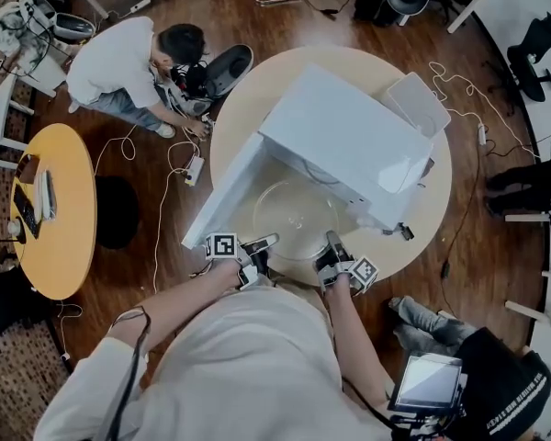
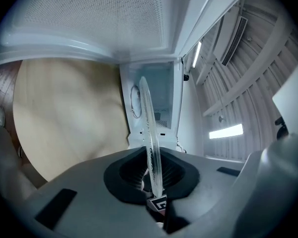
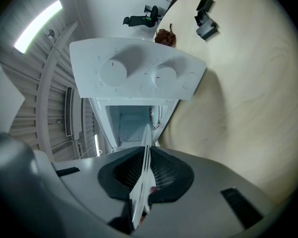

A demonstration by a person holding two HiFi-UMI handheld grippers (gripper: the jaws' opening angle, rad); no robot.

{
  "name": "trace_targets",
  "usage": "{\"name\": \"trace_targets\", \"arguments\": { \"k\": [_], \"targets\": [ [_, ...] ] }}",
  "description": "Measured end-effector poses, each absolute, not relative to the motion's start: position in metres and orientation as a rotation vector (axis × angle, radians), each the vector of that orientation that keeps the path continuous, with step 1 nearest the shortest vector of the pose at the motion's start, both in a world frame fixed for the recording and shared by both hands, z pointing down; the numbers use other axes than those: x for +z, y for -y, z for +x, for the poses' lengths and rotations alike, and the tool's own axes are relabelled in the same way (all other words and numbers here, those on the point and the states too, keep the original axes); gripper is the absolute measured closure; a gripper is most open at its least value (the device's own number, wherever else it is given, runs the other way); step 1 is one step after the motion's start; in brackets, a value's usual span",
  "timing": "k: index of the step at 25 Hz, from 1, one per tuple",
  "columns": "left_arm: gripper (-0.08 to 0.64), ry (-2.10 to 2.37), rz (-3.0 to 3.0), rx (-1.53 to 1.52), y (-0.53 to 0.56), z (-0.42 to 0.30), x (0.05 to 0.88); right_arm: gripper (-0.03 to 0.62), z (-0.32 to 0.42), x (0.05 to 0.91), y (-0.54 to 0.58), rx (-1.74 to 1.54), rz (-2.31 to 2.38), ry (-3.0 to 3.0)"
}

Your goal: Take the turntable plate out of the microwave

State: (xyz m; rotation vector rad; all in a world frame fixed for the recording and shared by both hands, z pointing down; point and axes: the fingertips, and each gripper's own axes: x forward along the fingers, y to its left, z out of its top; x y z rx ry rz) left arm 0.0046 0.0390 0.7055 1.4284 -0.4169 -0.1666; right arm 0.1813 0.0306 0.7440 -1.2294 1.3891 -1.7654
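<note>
Although the round bench carries a microwave whose door stands swung open, the glass turntable plate is already out of the microwave, held just in front of its cavity. The left hand-held gripper and the right hand-held gripper are each clamped tight on the plate's rim. What looks left is carrying it clear of the microwave and setting it down.

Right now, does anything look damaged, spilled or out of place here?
Nothing stands out. The glass plate looks whole, gripped at its near rim by the left gripper and right gripper, before the open microwave. No spill on the table.
</note>
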Motion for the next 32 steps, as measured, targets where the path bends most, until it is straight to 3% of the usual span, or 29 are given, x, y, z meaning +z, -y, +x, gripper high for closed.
{"name": "trace_targets", "arguments": {
  "k": [32],
  "targets": [
    [0.525,0.506,1.360,-0.180,-0.012,0.014,0.748,0.554,0.189,0.792,0.005,-1.895,-1.224,-1.318]
  ]
}}
